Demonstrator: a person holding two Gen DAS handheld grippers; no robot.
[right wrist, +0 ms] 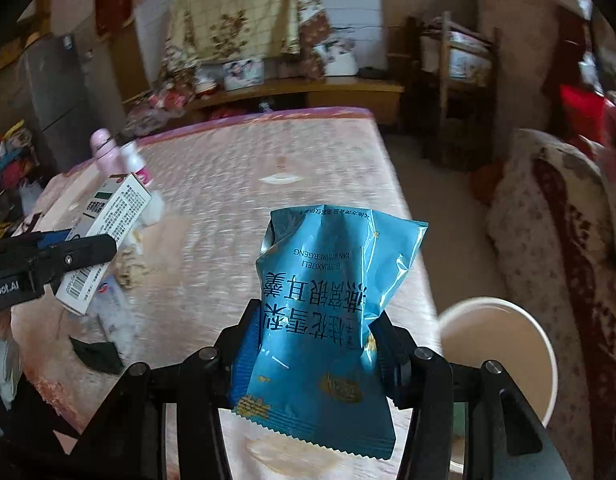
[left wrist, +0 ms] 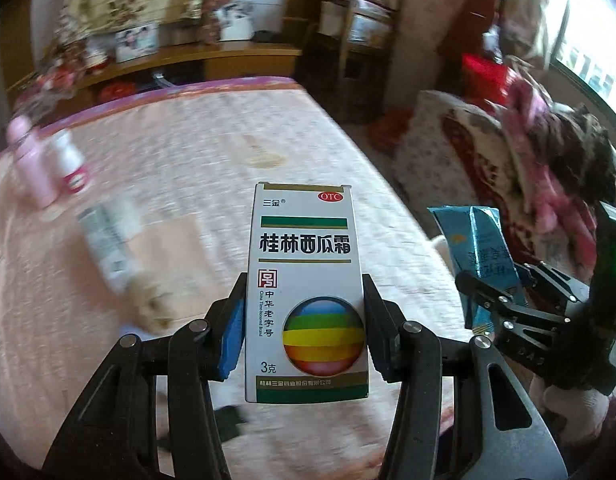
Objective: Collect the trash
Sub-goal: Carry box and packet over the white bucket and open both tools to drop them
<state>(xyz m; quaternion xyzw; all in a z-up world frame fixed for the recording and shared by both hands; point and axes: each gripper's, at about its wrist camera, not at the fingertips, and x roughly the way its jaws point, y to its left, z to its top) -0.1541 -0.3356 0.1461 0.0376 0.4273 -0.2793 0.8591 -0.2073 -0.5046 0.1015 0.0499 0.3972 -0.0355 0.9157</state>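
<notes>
My left gripper (left wrist: 304,320) is shut on an upright white medicine box (left wrist: 306,280) with a rainbow ball printed on it; both pads press its sides. It hangs above the pink-clothed table (left wrist: 212,152). To its right, my right gripper (left wrist: 504,300) holds a blue snack packet (left wrist: 480,248). In the right wrist view that gripper (right wrist: 312,352) is shut on the crumpled blue packet (right wrist: 324,320), lifted over the table's right side. The left gripper (right wrist: 68,256) and its white box (right wrist: 108,232) show at the left edge.
A white bin (right wrist: 504,360) stands off the table's right edge, below my right gripper. On the table lie a pink bottle (right wrist: 104,152), a white bottle (right wrist: 134,160), crumpled tissue (right wrist: 128,264), a flat packet (right wrist: 116,312) and a dark scrap (right wrist: 96,352). A blanket-covered seat (right wrist: 548,220) is right.
</notes>
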